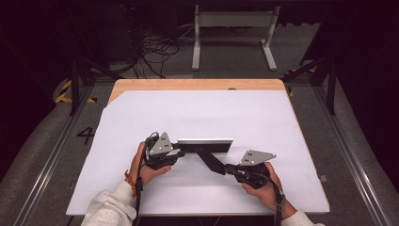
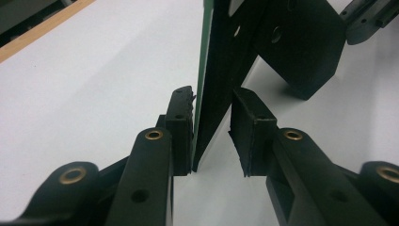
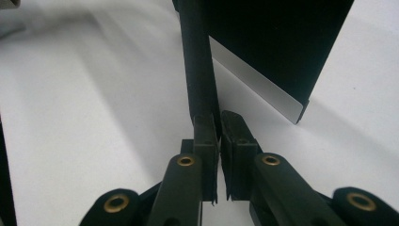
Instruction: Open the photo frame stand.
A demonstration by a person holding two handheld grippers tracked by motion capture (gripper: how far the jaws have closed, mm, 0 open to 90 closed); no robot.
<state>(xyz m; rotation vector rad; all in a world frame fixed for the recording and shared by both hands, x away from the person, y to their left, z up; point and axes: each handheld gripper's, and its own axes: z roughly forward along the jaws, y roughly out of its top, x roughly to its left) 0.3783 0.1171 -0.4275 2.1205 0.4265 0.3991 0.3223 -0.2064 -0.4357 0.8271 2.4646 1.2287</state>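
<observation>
Monitor panel: seen in the high view standing on edge near the middle of the white sheet that covers the wooden table, its silver top edge level. A black stand arm runs from the panel's base diagonally toward the right gripper. The left gripper is held at the panel's left end, the right gripper at the arm's lower end; a hand is wrapped round each gripper body. No containers are seen on the table.

Left gripper view: the panel is seen edge-on between the two pads. One pad lies against its green-edged face; at the other pad a narrow gap appears, so whether the panel is actually pinched cannot be told. The square stand foot is seen behind, with the other gripper's jaw tips beyond.

Right gripper view: the jaws are drawn nearly together and clamped on the tip of the stand arm. The panel stands behind, its silver edge facing the sheet.
</observation>
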